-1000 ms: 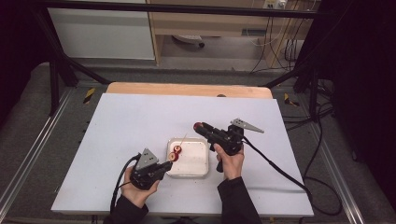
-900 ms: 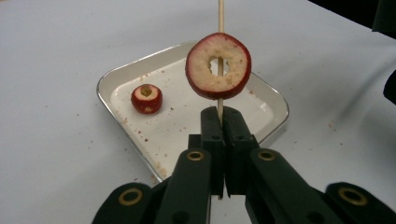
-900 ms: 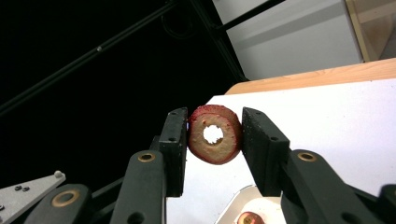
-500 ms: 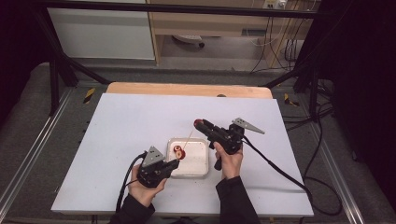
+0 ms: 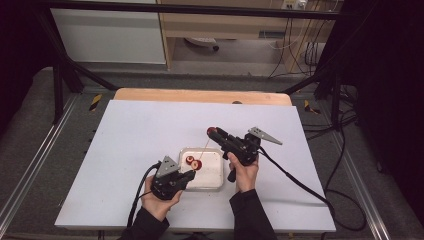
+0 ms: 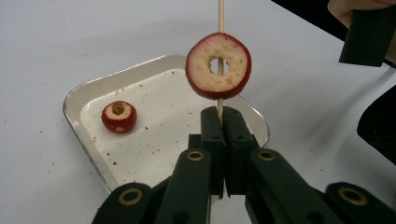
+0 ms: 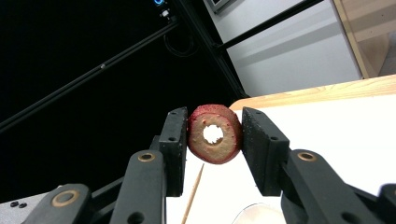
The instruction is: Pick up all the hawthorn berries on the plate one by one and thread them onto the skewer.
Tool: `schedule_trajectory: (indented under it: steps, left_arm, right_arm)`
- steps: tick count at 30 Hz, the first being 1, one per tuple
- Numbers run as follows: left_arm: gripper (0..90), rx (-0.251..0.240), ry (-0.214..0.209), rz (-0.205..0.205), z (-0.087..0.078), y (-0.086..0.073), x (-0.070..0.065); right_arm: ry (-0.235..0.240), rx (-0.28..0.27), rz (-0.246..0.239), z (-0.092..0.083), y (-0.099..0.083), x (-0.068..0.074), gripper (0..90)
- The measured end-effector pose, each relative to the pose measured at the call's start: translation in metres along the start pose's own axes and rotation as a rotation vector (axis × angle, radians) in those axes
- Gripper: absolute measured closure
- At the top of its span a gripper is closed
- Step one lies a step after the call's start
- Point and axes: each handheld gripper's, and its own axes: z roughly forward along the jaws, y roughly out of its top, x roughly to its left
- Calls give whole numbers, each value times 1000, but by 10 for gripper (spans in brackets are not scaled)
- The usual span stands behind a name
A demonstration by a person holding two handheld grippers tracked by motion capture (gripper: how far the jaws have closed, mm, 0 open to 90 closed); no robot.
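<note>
My left tool (image 5: 192,174) has shifted rightward, clamping the skewer (image 6: 221,18) upright; my right tool (image 7: 214,135) grips a hawthorn ring (image 7: 214,134) just above its tip.

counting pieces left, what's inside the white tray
One cored red fruit piece lies in the tray among crumbs. The left hand-held gripper and the ring on its skewer cover the tray's near corner.

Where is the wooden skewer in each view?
High view: the skewer slants at centre, from the left gripper over the tray toward the right gripper.
Left gripper view: upright at top centre, through a fruit ring, pinched in the fingers.
Right gripper view: low centre, under the held ring.
Shared landmark: the white tray.
</note>
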Motion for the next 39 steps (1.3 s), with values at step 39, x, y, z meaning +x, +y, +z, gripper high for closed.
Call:
schedule_trajectory:
  steps: [39]
  left_arm:
    - [884, -53, 14, -52, 3, 1, -4]
  right_arm:
    - [0, 22, -1, 3, -17, 4, 629]
